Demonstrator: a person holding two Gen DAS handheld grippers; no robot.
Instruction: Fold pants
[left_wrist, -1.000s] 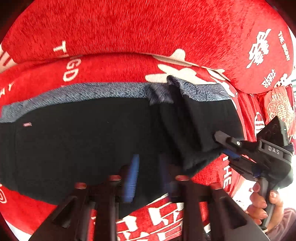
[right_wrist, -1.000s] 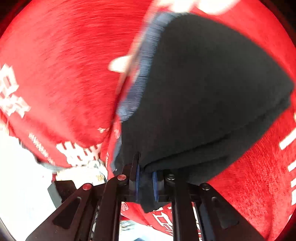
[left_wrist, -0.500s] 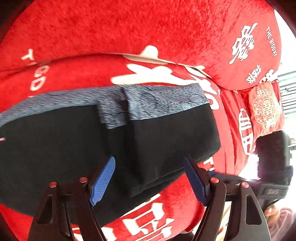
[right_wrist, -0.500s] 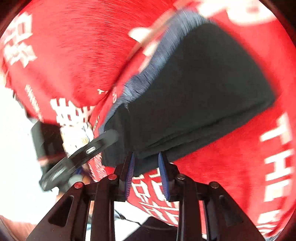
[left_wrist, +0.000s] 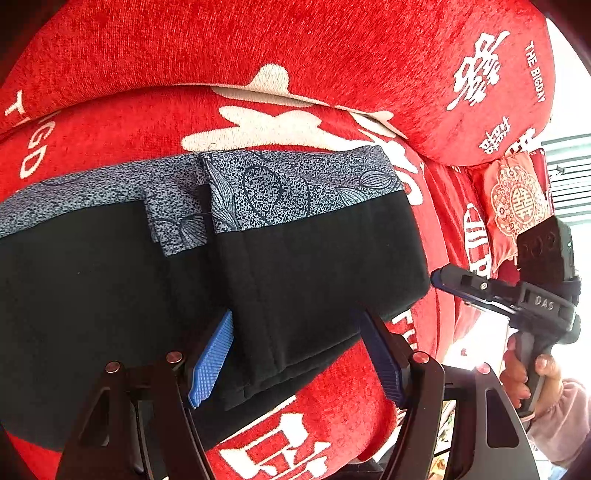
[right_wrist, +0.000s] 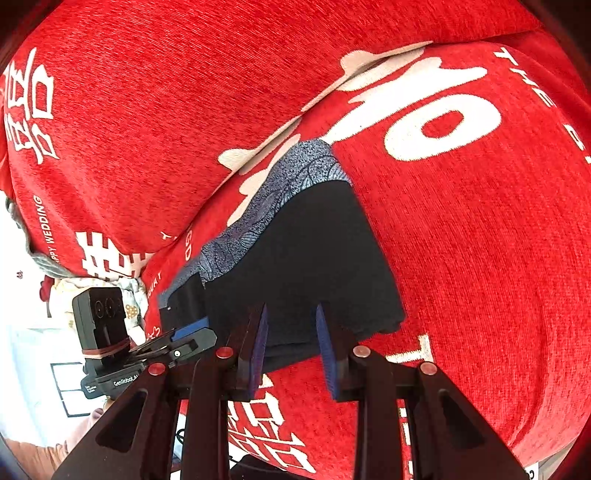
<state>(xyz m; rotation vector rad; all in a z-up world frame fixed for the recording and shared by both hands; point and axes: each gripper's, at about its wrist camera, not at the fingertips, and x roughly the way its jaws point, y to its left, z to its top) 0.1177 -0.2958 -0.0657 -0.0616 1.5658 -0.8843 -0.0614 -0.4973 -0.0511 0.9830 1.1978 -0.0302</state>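
Observation:
Black pants (left_wrist: 314, 266) with a grey patterned waistband (left_wrist: 295, 184) lie on the red sofa seat, one end folded over the rest. My left gripper (left_wrist: 295, 321) stands low over the folded end's near edge. Its blue pads (left_wrist: 210, 365) straddle the cloth without pressing, and the jaws are closing slightly. My right gripper (right_wrist: 290, 314) is open just in front of the pants (right_wrist: 314, 251), whose near edge reaches between its fingertips. In the left wrist view the right gripper (left_wrist: 454, 280) hangs just off the fold's right edge. The left gripper (right_wrist: 184, 336) shows at the pants' left end.
A red sofa seat (left_wrist: 332, 424) with white lettering carries the pants, and its backrest (left_wrist: 258, 48) rises behind. A red embroidered cushion (left_wrist: 517, 199) sits at the right. A person's hand (left_wrist: 532, 373) holds the right gripper's handle past the seat's front edge.
My right gripper let go of the pants' end, which now lies flat over the rest, and drew back off it. My left gripper's jaws widened and moved over the folded end.

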